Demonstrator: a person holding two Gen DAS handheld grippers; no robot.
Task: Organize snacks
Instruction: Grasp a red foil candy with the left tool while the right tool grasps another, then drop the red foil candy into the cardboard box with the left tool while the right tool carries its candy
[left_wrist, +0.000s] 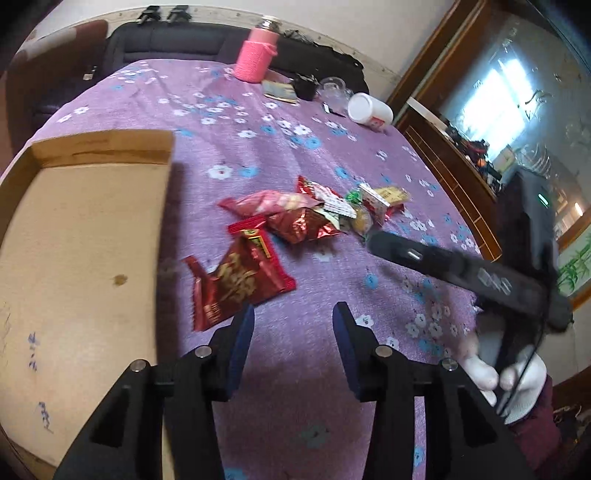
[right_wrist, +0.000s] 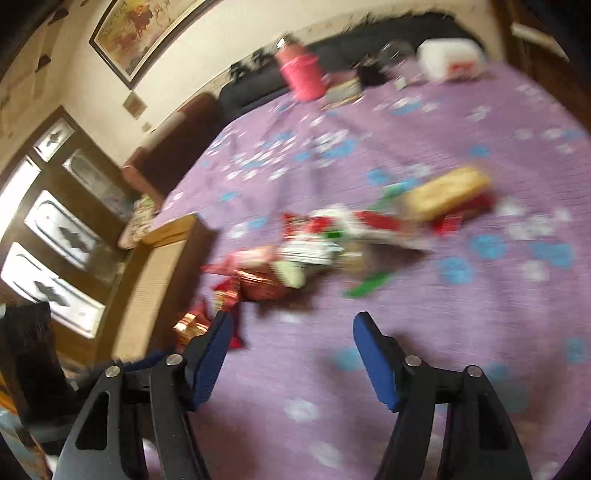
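Observation:
A pile of snack packets (left_wrist: 314, 210) lies on the purple flowered cloth, and it shows blurred in the right wrist view (right_wrist: 332, 243). A red packet with gold print (left_wrist: 236, 280) lies nearest, just ahead of my left gripper's left finger. A shallow cardboard box (left_wrist: 74, 258) sits to the left; in the right wrist view its wall (right_wrist: 159, 273) is left of the pile. My left gripper (left_wrist: 293, 317) is open and empty above the cloth. My right gripper (right_wrist: 291, 325) is open and empty, short of the pile; its body (left_wrist: 461, 269) shows at the right of the left wrist view.
At the table's far edge stand a pink knitted bottle (left_wrist: 255, 55), a white jar on its side (left_wrist: 369, 110), a glass jar (left_wrist: 332, 88) and a small dark cup (left_wrist: 306, 86). A dark sofa (left_wrist: 184, 40) lies behind. A wooden cabinet (left_wrist: 461, 166) stands at the right.

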